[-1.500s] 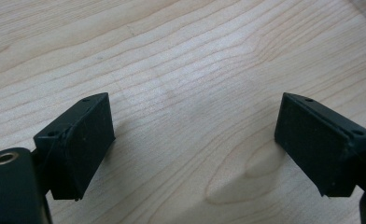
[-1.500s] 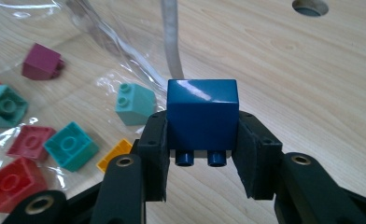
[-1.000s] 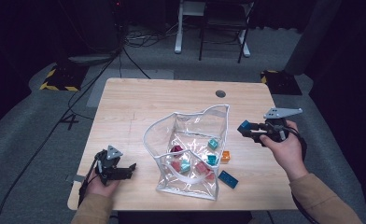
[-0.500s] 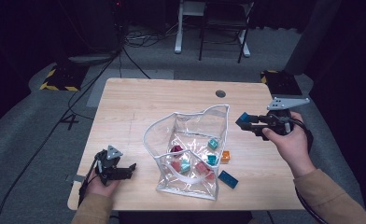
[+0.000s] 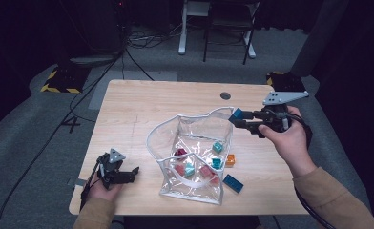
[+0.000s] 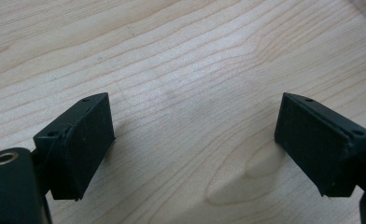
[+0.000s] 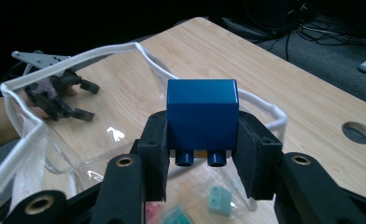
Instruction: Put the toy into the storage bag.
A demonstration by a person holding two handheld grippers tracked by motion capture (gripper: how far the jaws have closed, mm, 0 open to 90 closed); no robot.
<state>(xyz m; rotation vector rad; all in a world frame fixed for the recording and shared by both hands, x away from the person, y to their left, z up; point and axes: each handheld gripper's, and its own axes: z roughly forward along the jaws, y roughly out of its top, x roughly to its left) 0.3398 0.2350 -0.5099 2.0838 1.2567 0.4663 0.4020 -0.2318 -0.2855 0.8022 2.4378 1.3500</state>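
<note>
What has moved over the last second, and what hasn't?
The right gripper, shut on a blue block, has moved away from the person and in toward the clear bag's rim. The left gripper stayed open and low over the table; the bag and loose blocks are unchanged.

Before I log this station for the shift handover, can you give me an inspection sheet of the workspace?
Surface: wooden table, round grommet hole.
Job's things: clear plastic bag open, holding coloured blocks; dark blue block in the right gripper above the bag's rim.
Clutter: orange block and blue brick beside the bag.
Grippers: left gripper open over bare wood; right shut on the block.
Cables: black leads on the floor.
Surroundings: grey carpet, hazard-striped plates, chair legs.
</note>
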